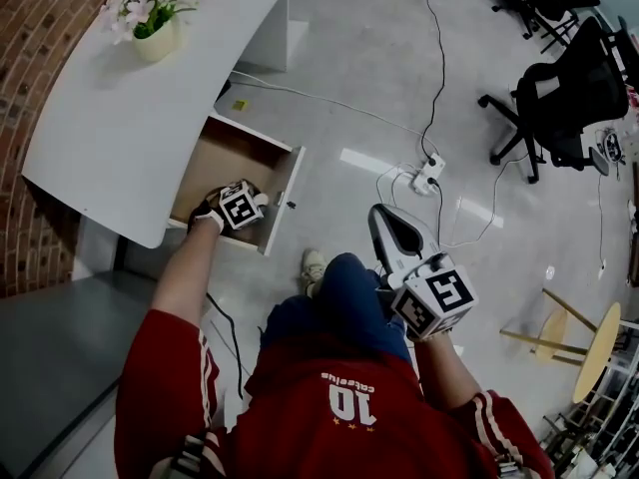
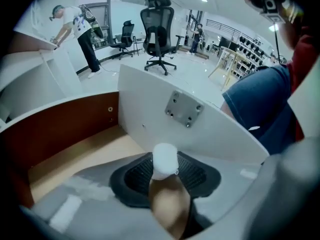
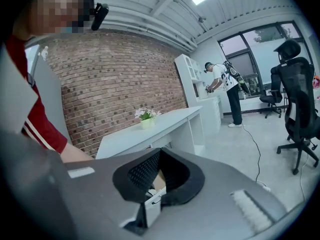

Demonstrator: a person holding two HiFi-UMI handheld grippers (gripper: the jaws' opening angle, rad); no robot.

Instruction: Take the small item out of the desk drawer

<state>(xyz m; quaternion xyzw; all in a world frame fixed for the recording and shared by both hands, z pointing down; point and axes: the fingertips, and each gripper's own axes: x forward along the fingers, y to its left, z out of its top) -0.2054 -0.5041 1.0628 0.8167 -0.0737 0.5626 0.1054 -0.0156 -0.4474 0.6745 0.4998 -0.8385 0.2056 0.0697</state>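
**Q:** From where does the head view look?

**A:** From high on the wearer, steeply down on both tools. The left gripper (image 1: 238, 208) is inside the open drawer (image 1: 285, 196), and the right gripper (image 1: 384, 226) is well apart from it.

**Q:** And the gripper views?

**A:** Each rides close behind its own jaws. The left gripper view looks down into the drawer, facing the front panel (image 2: 145, 99) just beyond its tips. The right gripper view looks almost level past its tips to the white desk (image 3: 175, 121), flower pot (image 3: 146, 123) and brick wall (image 3: 120, 74), all shared with the head view.

Matt wooden drawer (image 1: 225, 158), smooth white desk (image 1: 130, 128), rough brick wall (image 1: 40, 28)
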